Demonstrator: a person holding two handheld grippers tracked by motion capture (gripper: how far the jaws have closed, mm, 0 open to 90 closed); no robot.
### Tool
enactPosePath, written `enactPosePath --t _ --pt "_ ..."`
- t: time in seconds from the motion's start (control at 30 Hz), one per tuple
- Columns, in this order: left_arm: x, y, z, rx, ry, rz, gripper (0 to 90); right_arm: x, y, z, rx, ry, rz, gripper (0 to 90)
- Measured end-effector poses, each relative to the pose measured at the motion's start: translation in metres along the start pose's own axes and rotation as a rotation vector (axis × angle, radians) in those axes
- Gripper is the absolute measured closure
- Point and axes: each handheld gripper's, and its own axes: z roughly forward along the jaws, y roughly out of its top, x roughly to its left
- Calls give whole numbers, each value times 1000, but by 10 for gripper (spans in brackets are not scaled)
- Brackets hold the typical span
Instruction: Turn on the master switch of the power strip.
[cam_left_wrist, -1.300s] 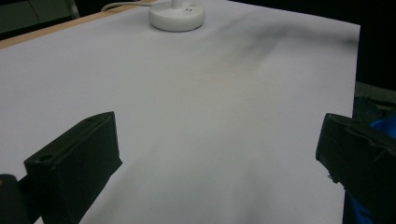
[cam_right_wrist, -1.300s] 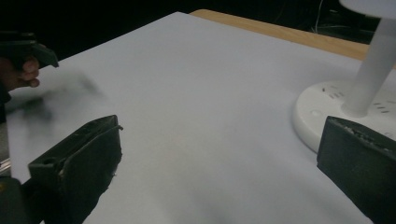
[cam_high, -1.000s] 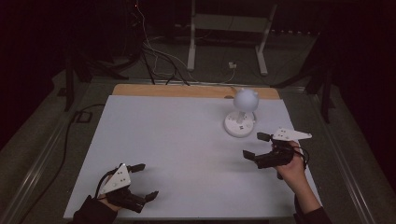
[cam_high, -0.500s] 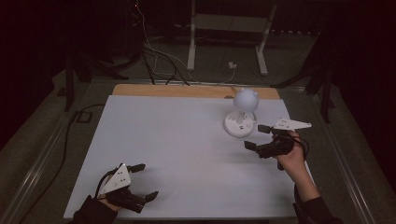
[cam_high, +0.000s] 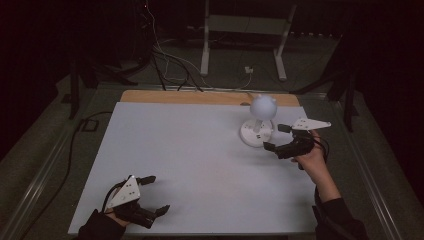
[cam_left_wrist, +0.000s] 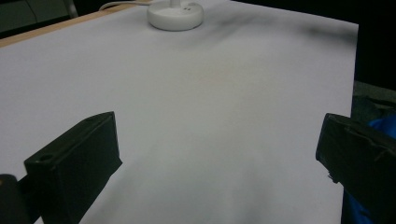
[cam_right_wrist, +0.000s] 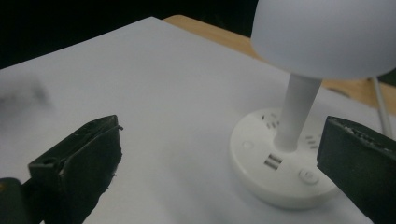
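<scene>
A small white desk lamp (cam_high: 260, 120) with a round shade and a disc base stands at the back right of the white table top (cam_high: 190, 160). Its base (cam_right_wrist: 285, 172) carries sockets, USB ports and a button, and its shade (cam_right_wrist: 327, 32) looms at the upper right of the right gripper view. My right gripper (cam_high: 276, 137) is open just right of the base, its jaws pointing left toward it. My left gripper (cam_high: 154, 194) is open near the front left corner with nothing between its jaws. The lamp base (cam_left_wrist: 175, 16) lies far off in the left gripper view.
A wooden strip (cam_high: 200, 97) runs along the table's far edge. A white cord (cam_high: 246, 75) leads from the lamp to the floor behind, where cables (cam_high: 165, 60) and a metal stand (cam_high: 245, 30) sit. The surroundings are dark.
My right gripper has moved up and away from me, closing in on the lamp base from its right. The left gripper has stayed put.
</scene>
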Motion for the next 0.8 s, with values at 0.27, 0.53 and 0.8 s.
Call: enactPosePath --t 0.27,0.53,0.8 --pt "0 0 0 -2 -1 -3 2 -14 3 5 29 54 -3 1" --pt "0 0 0 -2 0 -2 2 -31 -4 17 89 54 -8 1" --pt "0 0 0 -1 -2 -2 2 -45 -12 27 129 35 -13 64"
